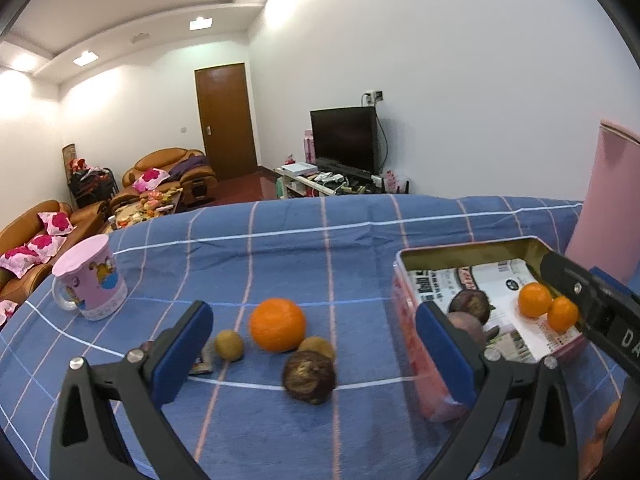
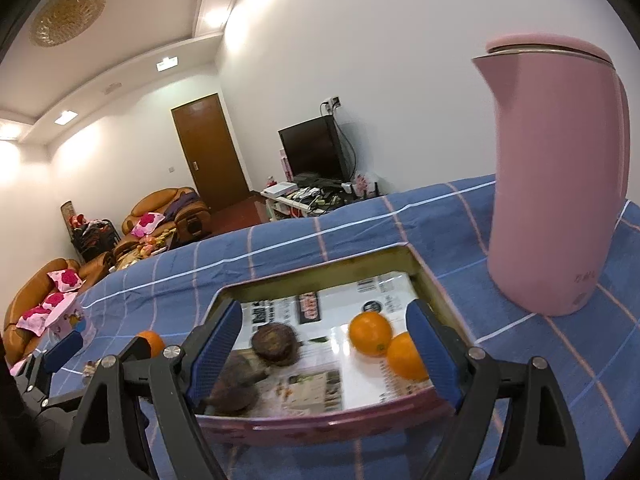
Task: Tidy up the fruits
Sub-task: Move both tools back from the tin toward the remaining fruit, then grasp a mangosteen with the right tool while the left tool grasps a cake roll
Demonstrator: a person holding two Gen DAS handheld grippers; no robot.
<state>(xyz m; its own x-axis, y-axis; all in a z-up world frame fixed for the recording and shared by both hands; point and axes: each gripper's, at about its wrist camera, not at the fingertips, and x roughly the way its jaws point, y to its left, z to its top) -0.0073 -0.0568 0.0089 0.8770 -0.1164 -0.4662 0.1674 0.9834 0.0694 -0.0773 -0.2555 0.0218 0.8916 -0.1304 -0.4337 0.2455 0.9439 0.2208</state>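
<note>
Orange and brown fruit lying loose on the blue-clothed bench, left of the tin. Both tools gaping wide, gripping nothing: left tool, right tool. Advisable: centring one fruit, closing gently.

Blue checked tablecloth under fruits, tin, mug, kettle.

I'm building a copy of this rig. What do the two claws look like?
Both match: the left claw and right claw have black angular plastic frames with triangular cut-outs, silver screw heads at the joints, and flat blue textured pads on each finger. No cables or sleeves show.
</note>
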